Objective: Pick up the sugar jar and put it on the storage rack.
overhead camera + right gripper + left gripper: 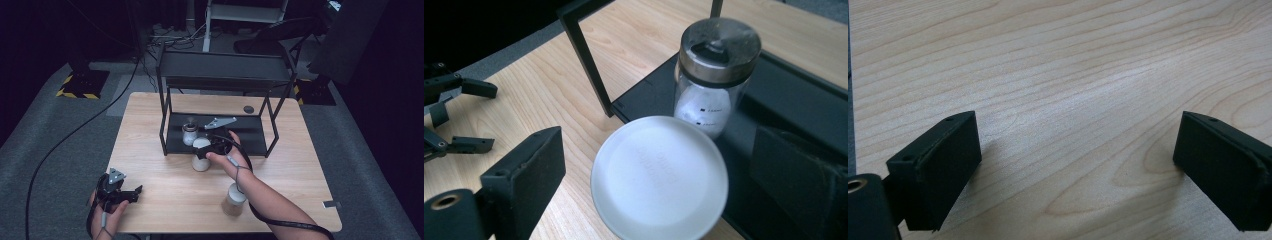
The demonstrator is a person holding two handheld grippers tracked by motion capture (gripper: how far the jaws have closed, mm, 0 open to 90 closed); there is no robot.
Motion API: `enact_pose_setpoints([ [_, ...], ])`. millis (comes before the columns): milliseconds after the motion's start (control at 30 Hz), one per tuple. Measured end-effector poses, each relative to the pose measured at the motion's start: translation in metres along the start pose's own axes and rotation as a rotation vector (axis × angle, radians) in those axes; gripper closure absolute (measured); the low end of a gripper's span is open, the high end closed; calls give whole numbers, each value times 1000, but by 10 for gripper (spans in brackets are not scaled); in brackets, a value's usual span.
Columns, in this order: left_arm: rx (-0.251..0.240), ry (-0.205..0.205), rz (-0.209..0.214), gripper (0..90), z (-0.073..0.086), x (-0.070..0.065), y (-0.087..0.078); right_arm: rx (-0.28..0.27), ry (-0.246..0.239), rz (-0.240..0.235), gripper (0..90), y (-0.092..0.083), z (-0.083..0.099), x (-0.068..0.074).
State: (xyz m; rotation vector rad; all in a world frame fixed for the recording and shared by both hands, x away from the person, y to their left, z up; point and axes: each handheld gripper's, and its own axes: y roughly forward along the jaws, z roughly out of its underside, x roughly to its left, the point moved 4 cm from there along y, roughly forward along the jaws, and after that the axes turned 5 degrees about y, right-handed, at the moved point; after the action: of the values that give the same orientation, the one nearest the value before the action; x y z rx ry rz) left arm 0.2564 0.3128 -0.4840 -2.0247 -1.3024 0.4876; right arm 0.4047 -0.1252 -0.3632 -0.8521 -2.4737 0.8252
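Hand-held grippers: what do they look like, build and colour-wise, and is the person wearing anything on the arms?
Both are black. The left hand-held gripper carries a grey three-cornered plate on top; the right hand-held gripper has one too. Each has two blocky black jaws with flat pads and small screw holes. Black cables trail back along the bare, sleeveless forearms, with thin wrist straps.

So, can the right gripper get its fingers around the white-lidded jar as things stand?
Probably yes. The right gripper hangs just above the white-lidded jar, its fingers open on either side of the lid. The metal-capped jar and the rack post stand behind, apart from the approach.
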Motion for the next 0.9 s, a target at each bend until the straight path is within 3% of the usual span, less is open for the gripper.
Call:
enact_pose_setpoints([
  [200,0,0,0,45,0,0,0,48,-11,20,132,10,-2,2],
  [400,0,0,0,45,0,0,0,101,-28,43,255,17,-4,4],
  [500,0,0,0,45,0,0,0,99,-37,28,320,17,-4,2],
  [900,0,0,0,45,0,0,0,104,-74,32,331,14,-6,5],
])
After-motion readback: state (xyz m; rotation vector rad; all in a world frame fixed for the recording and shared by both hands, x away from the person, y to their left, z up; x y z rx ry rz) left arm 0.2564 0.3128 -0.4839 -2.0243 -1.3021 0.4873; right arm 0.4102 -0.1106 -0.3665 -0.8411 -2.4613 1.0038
